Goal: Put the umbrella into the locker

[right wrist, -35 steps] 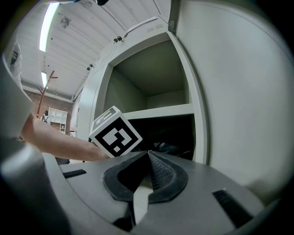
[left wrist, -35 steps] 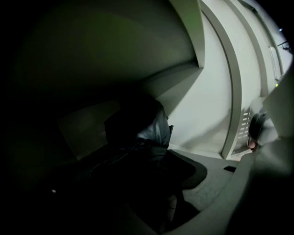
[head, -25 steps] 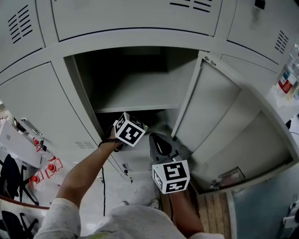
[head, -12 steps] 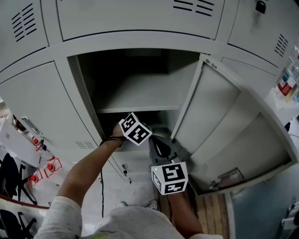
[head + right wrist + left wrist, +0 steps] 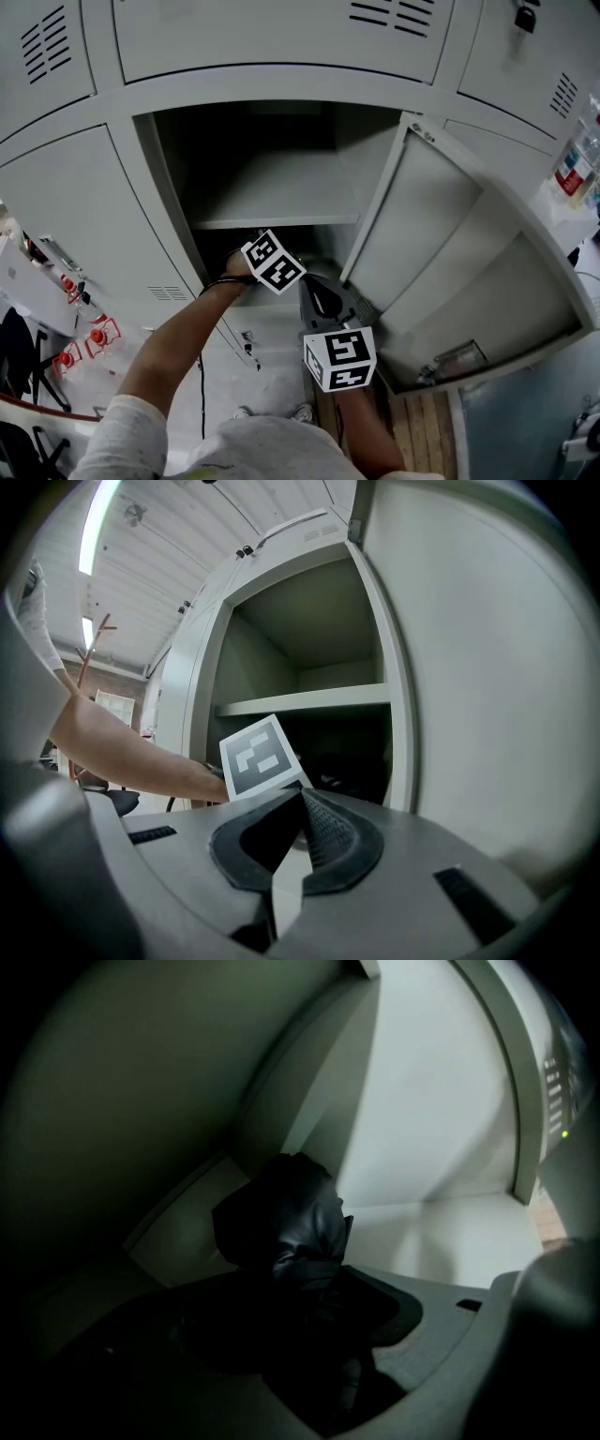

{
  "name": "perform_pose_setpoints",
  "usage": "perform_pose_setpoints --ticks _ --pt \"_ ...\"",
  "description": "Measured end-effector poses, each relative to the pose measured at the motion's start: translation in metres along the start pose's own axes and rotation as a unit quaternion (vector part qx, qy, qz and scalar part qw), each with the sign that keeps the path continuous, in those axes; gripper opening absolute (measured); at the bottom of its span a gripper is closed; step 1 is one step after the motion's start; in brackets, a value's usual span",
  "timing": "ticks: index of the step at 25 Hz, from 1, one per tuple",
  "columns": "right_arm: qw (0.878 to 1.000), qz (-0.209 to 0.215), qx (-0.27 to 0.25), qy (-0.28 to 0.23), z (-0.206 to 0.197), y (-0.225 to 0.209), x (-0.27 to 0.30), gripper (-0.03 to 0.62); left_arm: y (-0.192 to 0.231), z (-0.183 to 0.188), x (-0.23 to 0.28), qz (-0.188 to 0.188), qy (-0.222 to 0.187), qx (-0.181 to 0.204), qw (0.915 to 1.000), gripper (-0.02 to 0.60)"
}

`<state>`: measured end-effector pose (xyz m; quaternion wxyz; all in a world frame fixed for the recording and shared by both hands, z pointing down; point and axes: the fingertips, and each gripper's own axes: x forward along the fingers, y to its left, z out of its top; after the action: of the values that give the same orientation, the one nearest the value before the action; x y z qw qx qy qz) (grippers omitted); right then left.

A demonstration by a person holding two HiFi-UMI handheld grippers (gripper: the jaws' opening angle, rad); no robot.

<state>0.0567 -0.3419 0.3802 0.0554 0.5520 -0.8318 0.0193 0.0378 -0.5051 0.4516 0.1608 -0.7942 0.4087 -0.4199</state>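
Note:
The black folded umbrella [image 5: 281, 1227] sticks out ahead of my left gripper [image 5: 314, 1283], whose dark jaws are shut on it. It hangs inside the dim lower compartment of the open locker [image 5: 169, 187], under the shelf [image 5: 277, 221]. In the head view only the left gripper's marker cube [image 5: 274, 262] shows at the compartment's mouth; the jaws and the umbrella are hidden in the dark. My right gripper [image 5: 314, 283] stays outside, just below and to the right, shut with nothing in it [image 5: 302, 801].
The locker door [image 5: 441, 253] stands open to the right, close beside my right gripper. Shut locker doors [image 5: 66, 216] surround the open one. Wooden slats [image 5: 422, 431] lie at the lower right, and bottles [image 5: 577, 155] stand at the far right edge.
My left gripper has moved a little to the right and deeper into the lower compartment with the umbrella. The right gripper has hardly moved.

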Motion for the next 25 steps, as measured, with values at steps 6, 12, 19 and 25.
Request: perform_pose_setpoints --ticks 6,12,19,25 --pt "1.000 -0.004 0.001 0.005 -0.004 -0.004 0.001 0.003 -0.004 -0.006 0.006 0.005 0.008 0.024 0.9997 0.256" --pt "1.000 -0.016 0.006 0.004 -0.005 -0.011 0.003 0.003 -0.004 -0.008 0.009 0.002 0.013 0.019 0.9997 0.256" --pt "0.999 -0.033 0.018 -0.002 -0.003 -0.021 0.002 0.003 -0.005 -0.010 0.012 -0.003 0.017 0.018 0.9997 0.256" --pt "0.999 -0.032 0.017 -0.006 0.001 -0.020 0.002 0.003 -0.008 -0.014 0.015 -0.007 0.031 0.033 0.9990 0.256"
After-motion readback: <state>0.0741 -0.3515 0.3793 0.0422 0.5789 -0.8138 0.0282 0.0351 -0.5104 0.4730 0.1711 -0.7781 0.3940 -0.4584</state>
